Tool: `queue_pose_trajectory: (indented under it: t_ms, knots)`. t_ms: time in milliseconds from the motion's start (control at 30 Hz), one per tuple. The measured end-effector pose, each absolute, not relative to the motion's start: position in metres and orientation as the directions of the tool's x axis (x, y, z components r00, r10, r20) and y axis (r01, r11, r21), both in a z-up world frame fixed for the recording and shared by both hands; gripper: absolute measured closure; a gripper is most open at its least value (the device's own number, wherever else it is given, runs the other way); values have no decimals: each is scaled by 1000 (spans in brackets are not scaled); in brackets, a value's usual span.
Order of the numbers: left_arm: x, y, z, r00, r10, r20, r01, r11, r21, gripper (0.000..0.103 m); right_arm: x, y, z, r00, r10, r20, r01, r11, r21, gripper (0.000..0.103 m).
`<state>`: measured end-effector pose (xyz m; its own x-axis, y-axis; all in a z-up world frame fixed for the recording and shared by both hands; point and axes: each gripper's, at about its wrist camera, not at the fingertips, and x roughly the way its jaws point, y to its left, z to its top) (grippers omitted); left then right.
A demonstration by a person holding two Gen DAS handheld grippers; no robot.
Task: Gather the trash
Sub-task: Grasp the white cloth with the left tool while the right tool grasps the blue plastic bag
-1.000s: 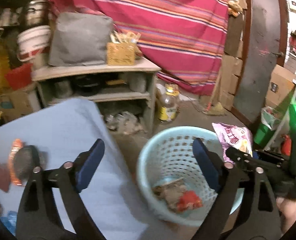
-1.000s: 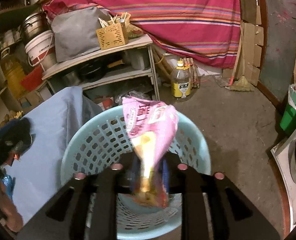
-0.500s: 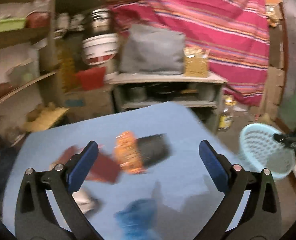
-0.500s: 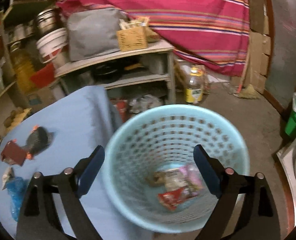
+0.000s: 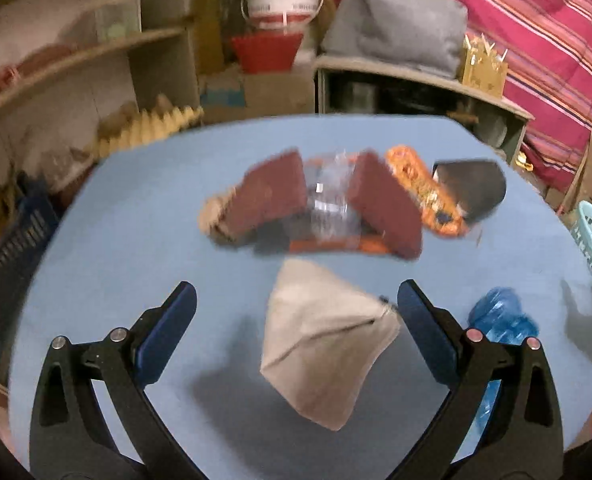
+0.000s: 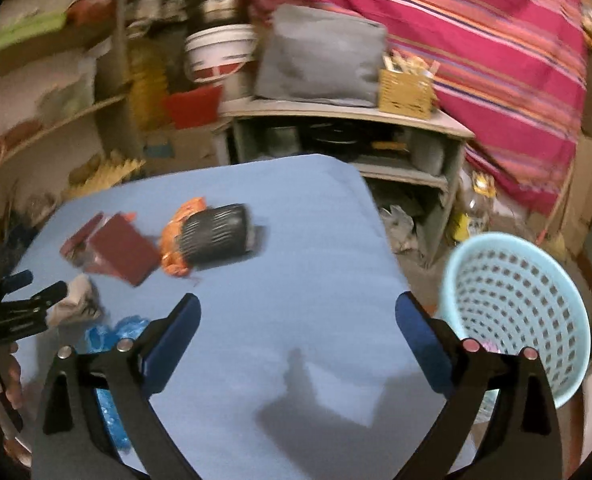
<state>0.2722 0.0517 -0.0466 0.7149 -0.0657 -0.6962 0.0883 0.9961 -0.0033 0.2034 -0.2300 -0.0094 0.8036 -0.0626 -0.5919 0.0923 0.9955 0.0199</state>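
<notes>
Trash lies on a blue table (image 5: 144, 240): a beige crumpled wrapper (image 5: 319, 340), dark red packets (image 5: 383, 204), an orange wrapper (image 5: 427, 196), a dark grey bag (image 5: 471, 188) and a blue plastic bag (image 5: 499, 320). My left gripper (image 5: 296, 320) is open, its jaws either side of the beige wrapper, above it. My right gripper (image 6: 297, 328) is open and empty over the blue table (image 6: 315, 240). The light blue basket (image 6: 515, 300) stands right of the table. The left gripper (image 6: 28, 308) shows at the right wrist view's left edge.
Wooden shelves (image 6: 335, 120) with a grey bag, a white bucket (image 6: 216, 56) and a yellow crate stand behind the table. A striped red cloth (image 6: 495, 60) hangs at the back right. A dark blue crate (image 5: 12, 248) sits left of the table.
My right gripper opened and dropped the pink packet into the basket, then swung left over the table. My left gripper swung from the basket to the table, over the beige wrapper.
</notes>
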Motion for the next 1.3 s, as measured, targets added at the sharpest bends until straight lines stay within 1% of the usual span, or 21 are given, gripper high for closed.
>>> queue_pose_trajectory:
  t_ms: [100,167,233,300,433,467,500,533,600,700,933,1100,1200,1267,1300]
  knots:
    - [274,49,-60,681,-79,-728,115,993,0,9,208,-203,-11,801,-56,-596,55,998,-20,7]
    - [279,44,-67,654,-93,-751,139,990,-2,15,212,-193,-12,800,-51,-598,41,999,-30,7]
    - [281,39,-72,633,-122,-764,160,987,-25,29,215,-185,-14,797,-41,-603,28,999,-30,7]
    - [283,36,-75,628,-130,-768,168,985,-30,33,217,-179,-16,792,-32,-610,18,999,-29,7]
    - [282,34,-73,637,-156,-755,192,981,-40,51,220,-171,-19,782,-24,-622,13,1000,-22,7]
    - [282,36,-71,643,-154,-750,185,982,-43,53,221,-169,-20,779,-15,-627,10,1000,-12,7]
    - [281,38,-69,648,-153,-746,179,983,-47,60,222,-168,-21,777,-7,-630,8,1000,-1,7]
    - [281,40,-67,651,-155,-743,175,983,-53,71,222,-167,-21,775,3,-632,4,1000,10,7]
    - [278,47,-60,663,-151,-733,153,986,-65,73,222,-162,-23,771,20,-636,-5,1000,25,7]
    - [268,62,-43,713,-133,-688,122,990,-64,73,221,-150,-27,765,43,-643,-34,999,26,7]
    - [237,93,-2,801,-91,-592,71,996,-56,73,221,-116,-41,741,47,-670,-93,995,-33,7]
    - [219,105,11,827,-60,-558,50,998,-33,73,225,-102,-58,709,21,-704,-96,993,-67,7]
    - [210,107,15,837,-49,-545,50,999,-14,72,229,-97,-71,676,36,-736,-106,993,-49,8]
    - [206,106,17,841,-52,-539,51,999,-16,73,231,-96,-75,662,50,-748,-116,993,-35,11]
    - [204,106,18,843,-55,-535,55,998,-16,73,231,-94,-77,658,55,-751,-121,992,-34,22]
